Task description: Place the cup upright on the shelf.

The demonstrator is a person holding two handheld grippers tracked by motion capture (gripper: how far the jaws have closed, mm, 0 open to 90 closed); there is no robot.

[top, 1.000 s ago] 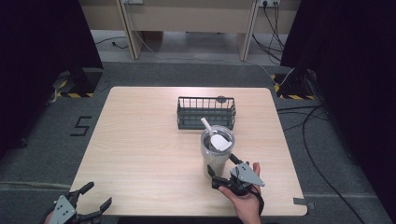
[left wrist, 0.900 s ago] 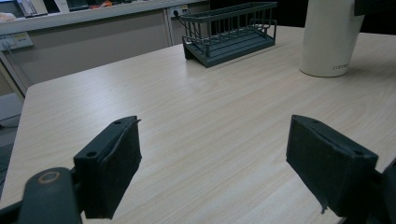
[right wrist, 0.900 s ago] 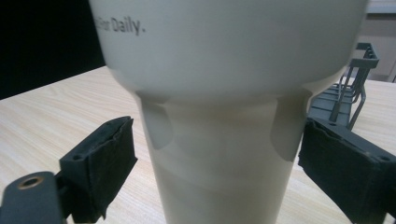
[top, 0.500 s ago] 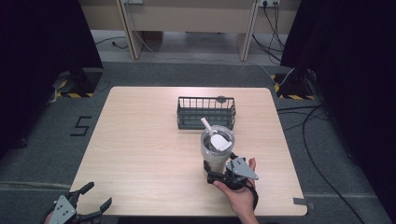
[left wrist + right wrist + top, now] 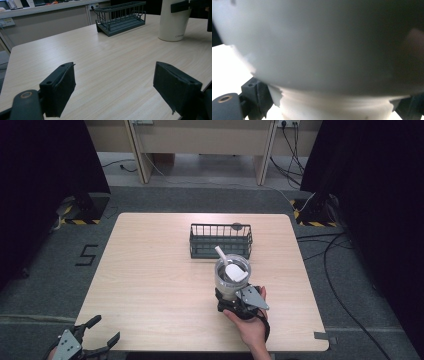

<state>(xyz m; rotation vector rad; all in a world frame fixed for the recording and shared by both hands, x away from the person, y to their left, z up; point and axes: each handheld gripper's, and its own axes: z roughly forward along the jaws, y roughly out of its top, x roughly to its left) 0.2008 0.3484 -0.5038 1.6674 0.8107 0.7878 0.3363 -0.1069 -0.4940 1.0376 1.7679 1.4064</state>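
Note:
A white tumbler with a straw and a white lid stands upright on the right half of the wooden table. My right gripper reaches in from the near side, and its jaws press on both sides of the tumbler's lower part. In the right gripper view the tumbler is very close, and my right gripper has a black pad against each side of the narrower base. My left gripper hangs open off the near left edge. In the left gripper view my left gripper holds nothing, and the tumbler stands far right.
A dark wire basket stands just behind the tumbler, towards the table's far side, and also appears in the left gripper view as the basket. Cables lie on the floor to the right of the table.
My right gripper has moved forward and left, from just near the tumbler to around its base. The left gripper has barely moved.

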